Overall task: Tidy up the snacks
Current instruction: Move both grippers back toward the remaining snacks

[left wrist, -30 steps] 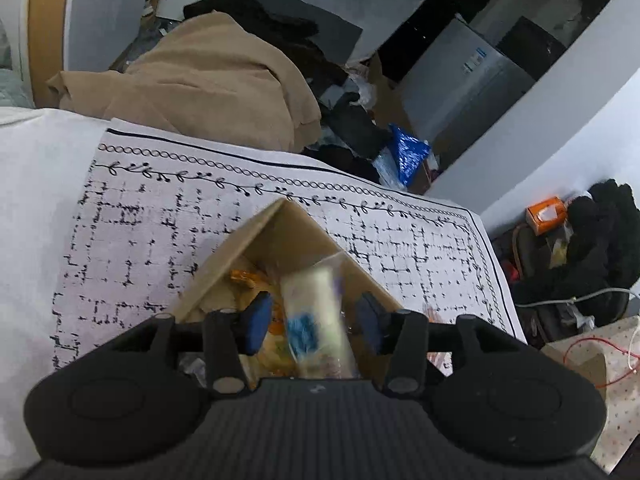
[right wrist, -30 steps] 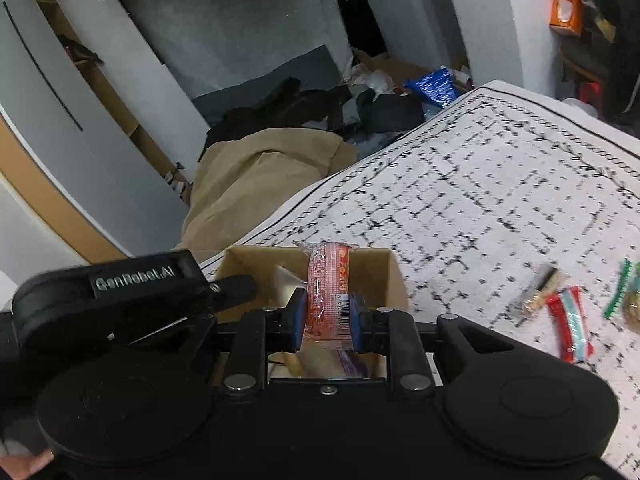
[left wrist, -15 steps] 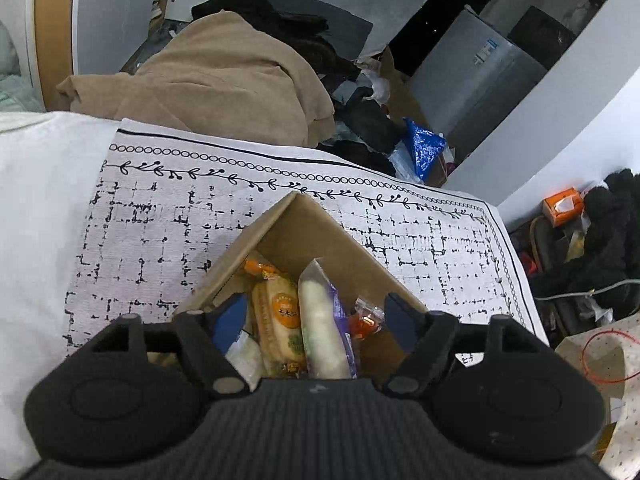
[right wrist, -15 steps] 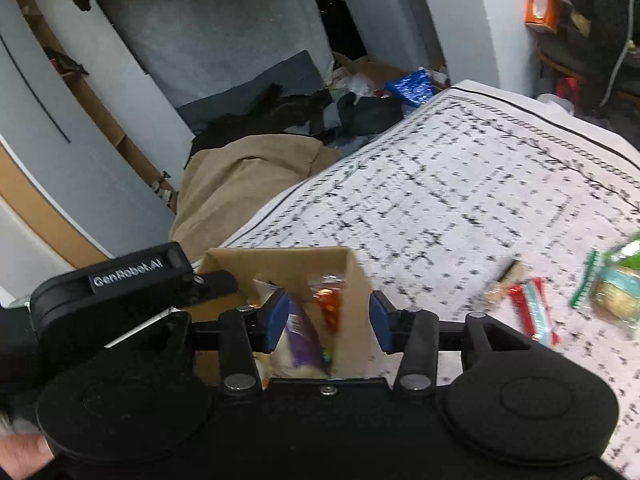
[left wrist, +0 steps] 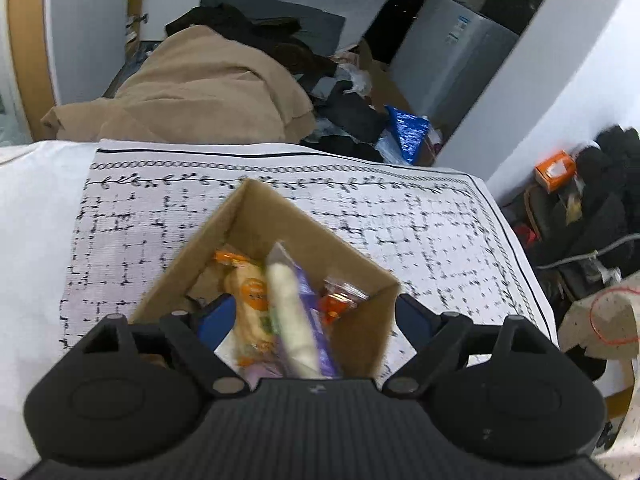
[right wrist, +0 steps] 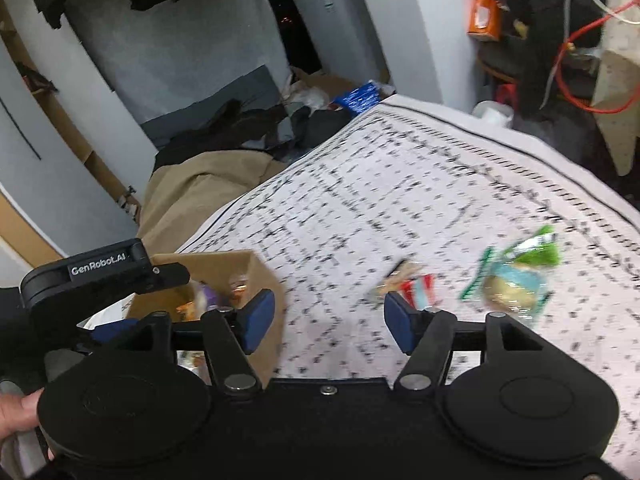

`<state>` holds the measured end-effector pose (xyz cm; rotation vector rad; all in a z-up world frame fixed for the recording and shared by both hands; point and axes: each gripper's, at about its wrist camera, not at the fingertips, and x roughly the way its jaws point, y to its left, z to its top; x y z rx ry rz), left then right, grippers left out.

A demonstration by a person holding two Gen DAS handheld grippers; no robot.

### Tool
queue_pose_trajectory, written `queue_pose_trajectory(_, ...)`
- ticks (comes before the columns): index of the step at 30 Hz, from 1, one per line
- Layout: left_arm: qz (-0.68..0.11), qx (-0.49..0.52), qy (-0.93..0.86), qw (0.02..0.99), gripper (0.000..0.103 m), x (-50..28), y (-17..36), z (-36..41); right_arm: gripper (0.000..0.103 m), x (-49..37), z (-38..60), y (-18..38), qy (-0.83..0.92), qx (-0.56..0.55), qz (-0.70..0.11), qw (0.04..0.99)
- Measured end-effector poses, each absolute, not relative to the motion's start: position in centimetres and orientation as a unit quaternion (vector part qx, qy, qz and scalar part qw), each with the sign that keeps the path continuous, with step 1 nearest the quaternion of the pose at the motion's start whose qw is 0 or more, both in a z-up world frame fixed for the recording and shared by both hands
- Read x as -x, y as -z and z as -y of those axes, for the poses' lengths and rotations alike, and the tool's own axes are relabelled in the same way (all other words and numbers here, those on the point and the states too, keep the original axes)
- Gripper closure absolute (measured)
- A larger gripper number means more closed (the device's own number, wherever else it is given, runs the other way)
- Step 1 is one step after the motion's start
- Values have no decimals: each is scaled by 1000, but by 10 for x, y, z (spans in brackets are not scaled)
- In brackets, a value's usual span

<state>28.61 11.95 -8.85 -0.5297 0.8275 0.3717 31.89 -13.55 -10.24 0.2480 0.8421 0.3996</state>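
1. Both hand-held grippers have just been opening, and neither has a snack pinched between its pads.
2. Left gripper [left wrist: 316, 316] hangs over the cardboard box [left wrist: 256, 208] with its jaws spread wide; 1 blue pad sits inside the box, the other just outside the box's right wall.
3. Below it, inside the box, lie a long pale snack in a purple wrapper [left wrist: 294, 320], a round cake with an orange label [left wrist: 250, 292] and a small orange-red packet [left wrist: 340, 300], all loose and slightly blurred.
4. Right gripper [right wrist: 330, 320] is spread about halfway, with bare patterned tablecloth [right wrist: 360, 208] between its pads; the box [right wrist: 224, 268] is at its left pad.
5. On the cloth beyond the right pad lie a tan stick snack [right wrist: 394, 278], a red and white packet [right wrist: 420, 292] touching it, and a green-wrapped cake [right wrist: 516, 280] farther right.
6. At the left edge of the right wrist view, a person's fingers [right wrist: 18, 412] show beside the left gripper's body, marked GenRobot.AI.
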Motion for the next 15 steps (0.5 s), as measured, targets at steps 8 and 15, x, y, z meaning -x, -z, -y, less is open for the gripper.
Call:
queue_pose_trajectory(8,-413,204,-134,877,9,-293,89,-77,37,-314,185,105,-169,-141,-399,890)
queue_pose_trajectory(15,-413,183,-119,884,9,-295,90,-51,36,-312,217,115,-163,-139,-400,891)
